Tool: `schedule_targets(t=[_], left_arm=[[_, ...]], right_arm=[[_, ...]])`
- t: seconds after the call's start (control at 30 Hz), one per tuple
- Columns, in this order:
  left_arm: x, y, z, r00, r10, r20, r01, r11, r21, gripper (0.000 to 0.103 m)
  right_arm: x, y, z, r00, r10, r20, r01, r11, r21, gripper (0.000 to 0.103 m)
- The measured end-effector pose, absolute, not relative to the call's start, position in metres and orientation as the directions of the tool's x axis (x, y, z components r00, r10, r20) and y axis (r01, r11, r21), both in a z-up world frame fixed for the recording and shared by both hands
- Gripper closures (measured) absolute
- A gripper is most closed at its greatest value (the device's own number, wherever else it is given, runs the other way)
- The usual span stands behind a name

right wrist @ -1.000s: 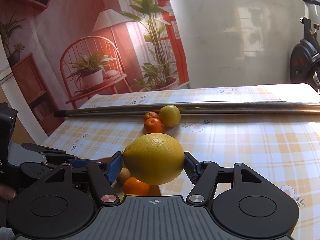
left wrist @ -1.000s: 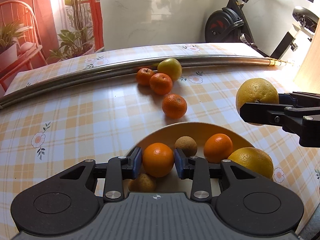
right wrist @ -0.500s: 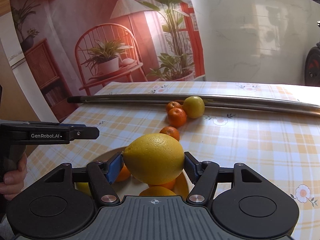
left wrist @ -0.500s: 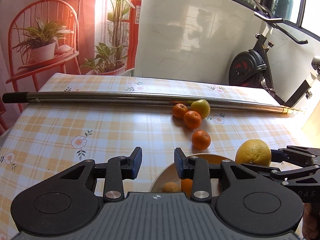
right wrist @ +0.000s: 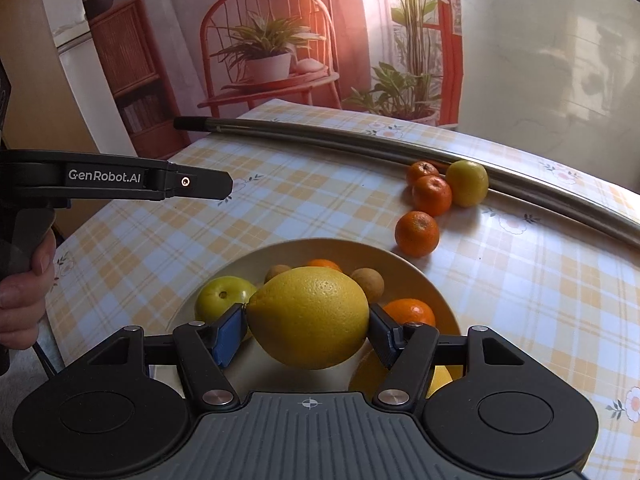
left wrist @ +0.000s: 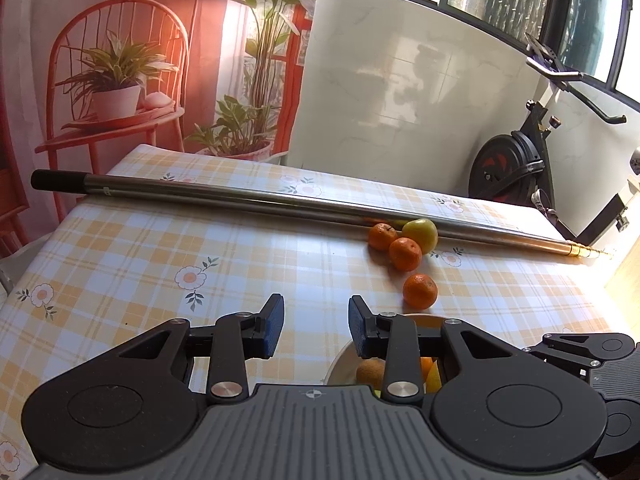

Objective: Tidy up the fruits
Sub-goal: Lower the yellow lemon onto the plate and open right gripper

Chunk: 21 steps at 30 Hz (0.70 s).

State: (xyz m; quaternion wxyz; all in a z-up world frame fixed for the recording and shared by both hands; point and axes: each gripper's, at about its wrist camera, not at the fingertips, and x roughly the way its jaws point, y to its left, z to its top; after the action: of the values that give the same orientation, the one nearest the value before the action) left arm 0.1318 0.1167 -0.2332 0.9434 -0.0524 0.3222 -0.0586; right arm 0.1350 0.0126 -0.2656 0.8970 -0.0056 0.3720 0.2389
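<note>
Fruit at the centre is a large yellow citrus (right wrist: 308, 316), clamped between the blue pads of the right gripper (right wrist: 308, 326) and hanging above a cream plate (right wrist: 416, 270). On the plate lie a green-yellow fruit (right wrist: 222, 298), small brown fruits and oranges. Beyond its far rim, on the checked worktop (right wrist: 160, 240), sits one mandarin (right wrist: 417, 233); farther off two more and a yellow-green fruit (right wrist: 467, 183) rest against a metal pole (right wrist: 320, 140). The left gripper (left wrist: 316, 326) stands apart, holding nothing, over the plate's left edge.
</note>
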Motion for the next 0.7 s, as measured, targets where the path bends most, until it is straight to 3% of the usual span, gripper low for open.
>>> schedule_targets(t=[0.7], left_arm=[[0.127, 0.125, -0.241, 0.790, -0.152, -0.594, 0.068, 0.985, -0.161, 0.066]], right_arm=[[0.150, 0.026, -0.272, 0.629, 0.353, -0.693, -0.424, 0.903, 0.075, 0.042]])
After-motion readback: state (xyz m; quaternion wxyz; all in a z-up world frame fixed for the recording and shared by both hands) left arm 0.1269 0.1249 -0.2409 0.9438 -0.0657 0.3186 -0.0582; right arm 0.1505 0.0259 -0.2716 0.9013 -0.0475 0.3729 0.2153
